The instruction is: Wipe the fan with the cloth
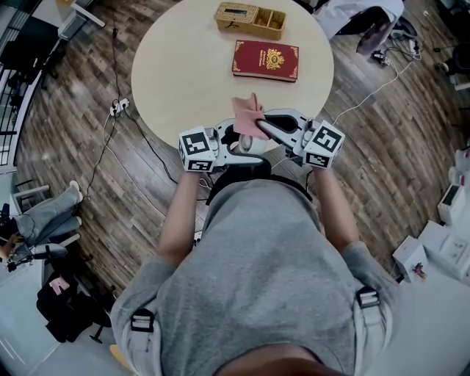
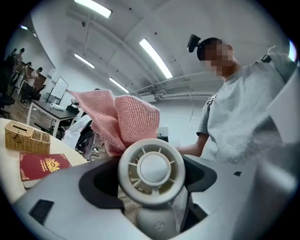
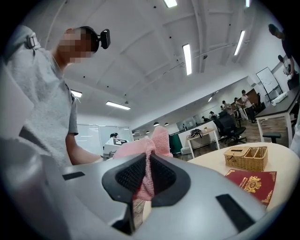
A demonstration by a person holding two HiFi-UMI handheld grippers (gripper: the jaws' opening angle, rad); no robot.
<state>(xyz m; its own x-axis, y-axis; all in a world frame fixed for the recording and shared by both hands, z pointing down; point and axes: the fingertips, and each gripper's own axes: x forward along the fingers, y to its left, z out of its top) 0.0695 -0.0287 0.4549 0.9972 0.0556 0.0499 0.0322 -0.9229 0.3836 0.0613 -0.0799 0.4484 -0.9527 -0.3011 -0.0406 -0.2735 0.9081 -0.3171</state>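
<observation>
Filling the left gripper view, the small white fan (image 2: 151,171) is facing the camera with its round slatted grille and plain centre hub. The left gripper (image 2: 150,185) is clamping it, 1 dark pad pressing on each side of the fan's rounded body below the grille.

Just behind the grille's upper left rim, the pink knitted cloth (image 2: 126,117) is standing up in 2 loose folds; whether it is actually touching the fan cannot be told from here. The right gripper (image 3: 149,178) is holding that cloth, its 2 ribbed pads squeezing together on a bunched strip of it while the rest is spilling out above the jaws.

Seen from the head view, both grippers are pointing inward toward each other in front of the person's grey shirt (image 1: 257,272), at the near edge of the round cream table (image 1: 176,66). The fan (image 1: 246,149) is sitting between them and the cloth (image 1: 248,116) is sticking up just beyond it.

Farther out on the table, a red book (image 1: 266,59) with gold print is lying flat, well apart from the grippers. A wicker basket (image 1: 250,20) is resting just beyond the book, near the far edge. Wood-plank flooring (image 1: 88,169) is surrounding the table, with cables trailing across it.
</observation>
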